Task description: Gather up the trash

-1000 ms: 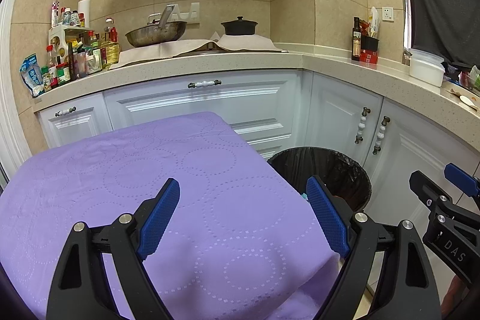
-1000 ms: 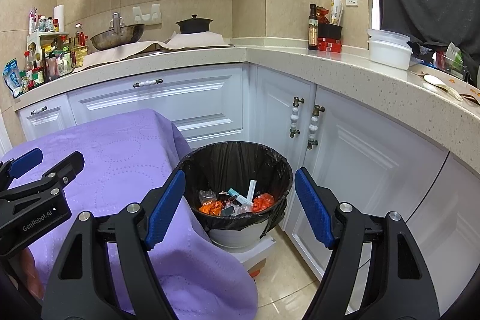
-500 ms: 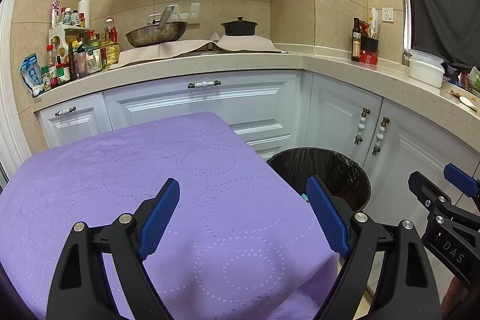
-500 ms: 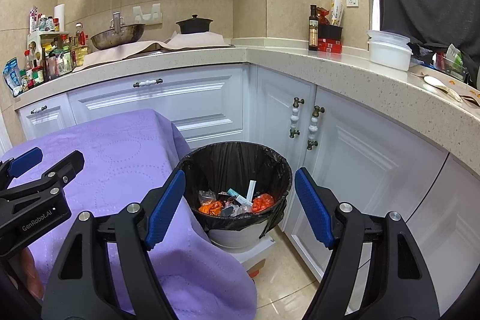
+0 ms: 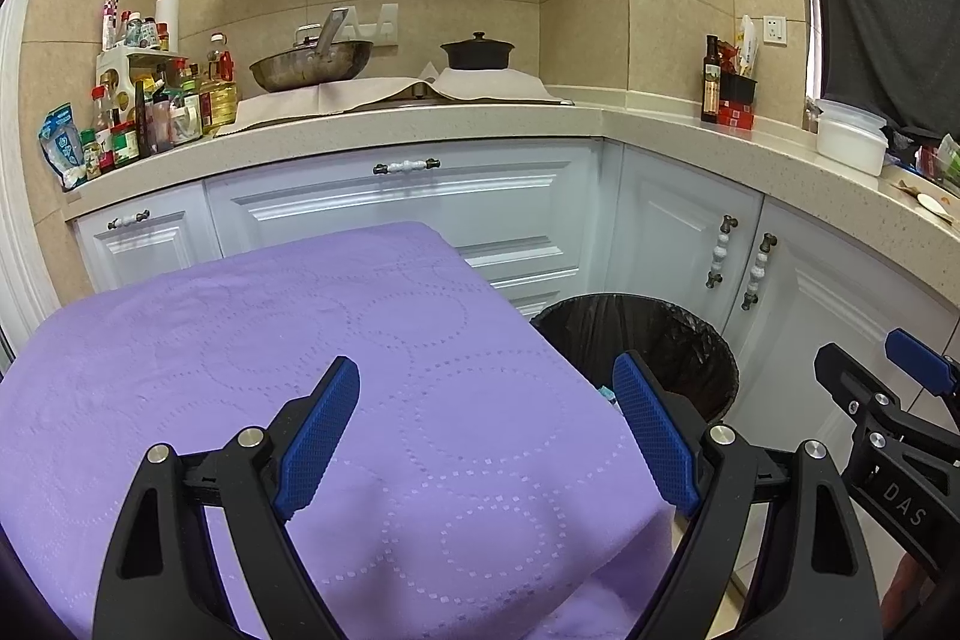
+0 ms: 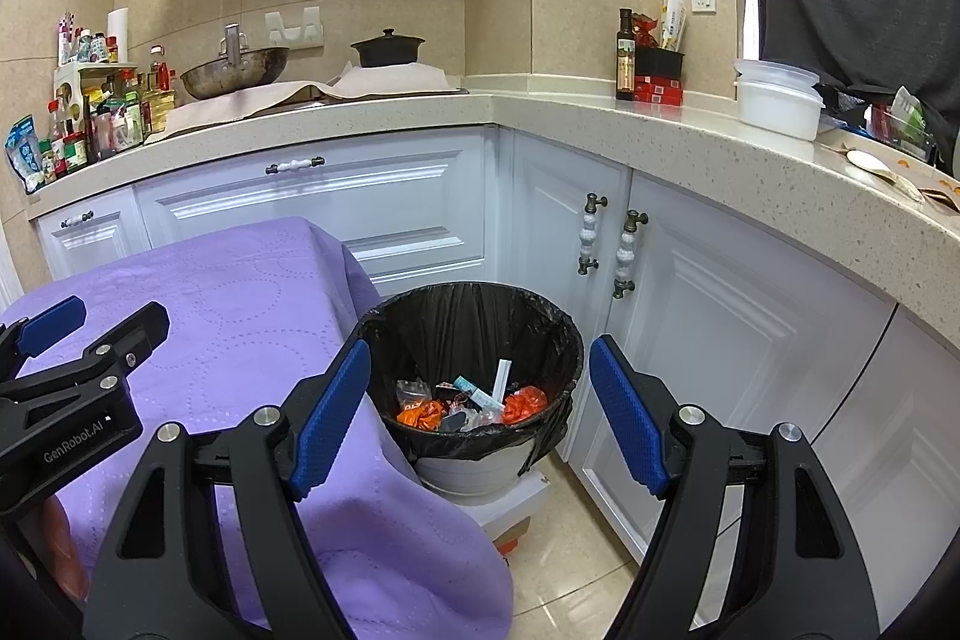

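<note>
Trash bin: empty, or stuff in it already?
Partly filled: the trash bin holds orange wrappers and packets at the bottom of its black liner.

One bin (image 6: 474, 316), one purple cloth (image 5: 300, 370), one wok (image 5: 309, 67), one black pot (image 5: 477, 53), two grippers.

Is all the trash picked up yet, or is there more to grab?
Looks nearly finished. Wrappers and scraps already sit in the black-lined trash bin. Nothing is in hand: the left gripper and right gripper are both open and empty. No trash shows on the purple tablecloth, so nothing visible remains to collect.
</note>
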A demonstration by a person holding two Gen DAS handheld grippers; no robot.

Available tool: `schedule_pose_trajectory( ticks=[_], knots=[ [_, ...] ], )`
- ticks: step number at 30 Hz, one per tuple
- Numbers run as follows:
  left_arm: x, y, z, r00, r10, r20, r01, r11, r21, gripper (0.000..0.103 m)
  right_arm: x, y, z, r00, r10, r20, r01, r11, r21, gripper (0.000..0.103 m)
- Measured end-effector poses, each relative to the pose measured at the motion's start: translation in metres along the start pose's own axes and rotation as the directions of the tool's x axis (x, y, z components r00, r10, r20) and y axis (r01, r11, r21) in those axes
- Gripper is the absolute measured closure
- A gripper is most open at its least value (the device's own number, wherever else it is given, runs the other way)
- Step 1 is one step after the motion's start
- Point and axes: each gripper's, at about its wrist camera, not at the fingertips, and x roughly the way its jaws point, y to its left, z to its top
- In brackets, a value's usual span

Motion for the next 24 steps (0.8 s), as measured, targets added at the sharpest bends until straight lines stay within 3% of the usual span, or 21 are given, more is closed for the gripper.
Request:
schedule_pose_trajectory(
  ticks=[17, 24],
  knots=[
    [-0.0094, -0.0058, 0.0011, 0.999, 0.003, 0.05, -0.004, 1.0, 0.03, 0.016, -0.0008, -0.0011, -0.0004, 1.0, 0.0, 0.003, 0.0, 1.0, 0.002, 0.029],
    [-0.003, -0.0062, -0.0005, 1.0, -0.016, 0.009, 0.016, 1.0, 0.016, 0.013, -0.0009, -0.0009, -0.0003, 1.0, -0.002, 0.003, 0.002, 1.0, 0.002, 0.029]
  ],
)
